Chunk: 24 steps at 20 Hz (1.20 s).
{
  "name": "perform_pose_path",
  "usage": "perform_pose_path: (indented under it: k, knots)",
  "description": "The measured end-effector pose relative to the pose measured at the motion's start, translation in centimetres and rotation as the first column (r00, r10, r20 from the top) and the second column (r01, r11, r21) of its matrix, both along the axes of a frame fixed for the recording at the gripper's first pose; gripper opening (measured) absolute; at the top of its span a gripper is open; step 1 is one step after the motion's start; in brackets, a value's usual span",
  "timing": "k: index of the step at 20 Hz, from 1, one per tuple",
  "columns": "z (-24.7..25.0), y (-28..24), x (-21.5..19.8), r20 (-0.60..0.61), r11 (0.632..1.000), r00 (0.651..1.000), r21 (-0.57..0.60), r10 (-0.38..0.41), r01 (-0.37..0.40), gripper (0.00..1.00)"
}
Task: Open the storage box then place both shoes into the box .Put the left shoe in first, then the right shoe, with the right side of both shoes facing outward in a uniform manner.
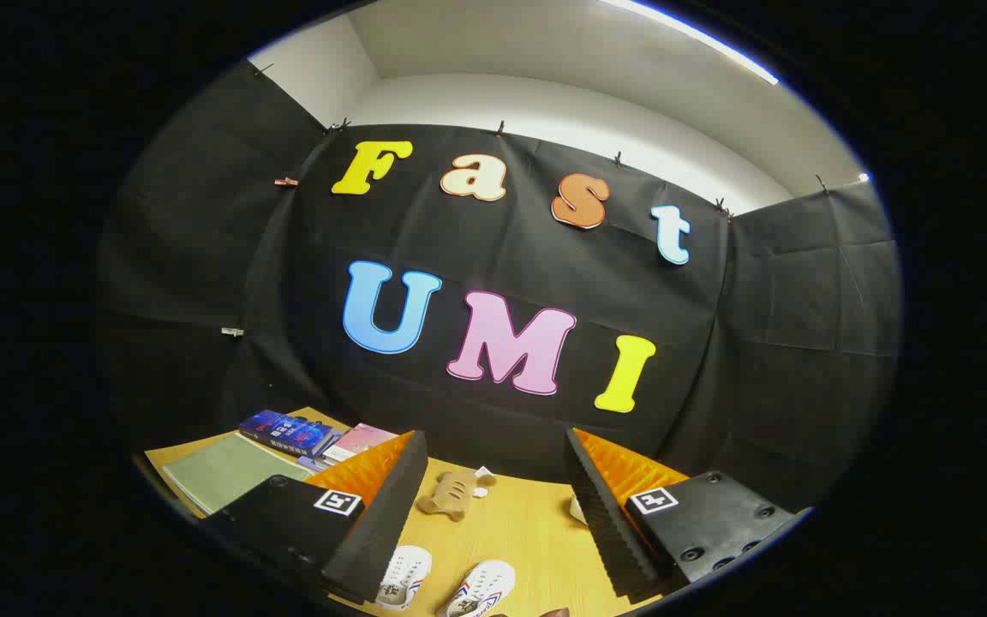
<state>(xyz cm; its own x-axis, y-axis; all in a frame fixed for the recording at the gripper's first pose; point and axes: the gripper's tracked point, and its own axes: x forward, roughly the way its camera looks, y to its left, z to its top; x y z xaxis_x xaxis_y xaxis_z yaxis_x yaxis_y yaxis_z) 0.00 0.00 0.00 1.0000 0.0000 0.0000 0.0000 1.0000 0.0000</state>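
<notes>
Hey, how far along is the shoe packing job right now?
Nothing looks done yet. Both white shoes lie side by side on the wooden table, between the fingers, near a small plush toy. The gripper is open, raised and holding nothing. Opening the box, then placing the left shoe and the right, all remain.

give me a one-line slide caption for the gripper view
Open gripper raised over a wooden table, two white shoes between its fingers, a brown plush toy beyond, books off to the side.

Table (528, 531): matt wood-grain top. Shoes (451, 584): smooth white, leather-like uppers. Toy (452, 495): soft plush. Books (288, 431): glossy covers. Mat (224, 471): matt.
</notes>
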Motion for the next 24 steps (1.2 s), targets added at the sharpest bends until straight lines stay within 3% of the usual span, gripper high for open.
perform_pose_path:
  k: [18, 24]
  knots:
    - [-0.3, 2.4, 0.8, -0.021, 0.997, 0.997, -0.010, 0.075, -0.075, 0.97]
    - [-1.9, 5.2, 1.7, -0.061, 0.986, 0.985, 0.046, 0.162, -0.159, 0.97]
